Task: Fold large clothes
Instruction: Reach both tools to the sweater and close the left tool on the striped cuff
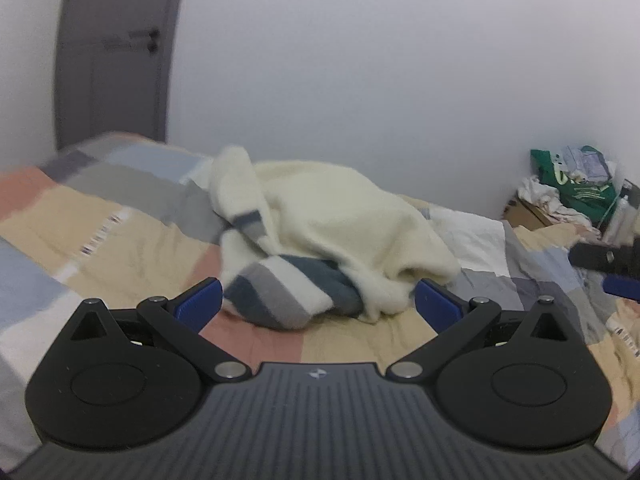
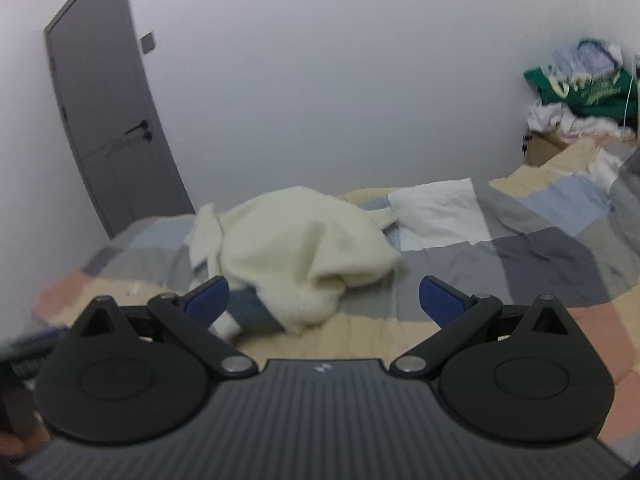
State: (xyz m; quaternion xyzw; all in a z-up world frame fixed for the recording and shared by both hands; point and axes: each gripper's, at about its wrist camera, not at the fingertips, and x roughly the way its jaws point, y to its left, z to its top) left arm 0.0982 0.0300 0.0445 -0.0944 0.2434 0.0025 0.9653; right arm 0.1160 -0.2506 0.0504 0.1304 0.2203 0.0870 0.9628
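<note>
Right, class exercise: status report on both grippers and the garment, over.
Left gripper open, empty. Right gripper open, empty. Cream sweater crumpled on the patchwork bedspread, unfolded. Nothing between jaws and sweater.

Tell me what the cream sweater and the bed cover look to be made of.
Cream sweater: probably thick fleecy or wool-like knit, matte and fuzzy, slumped in soft rounded folds, with grey and dark blue bands. Bed cover: apparently thin woven cotton, matte, finely creased, printed in colour blocks.

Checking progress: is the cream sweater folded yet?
Not folded: the cream sweater lies bunched in a heap on the bed, striped sleeve twisted in front.
</note>
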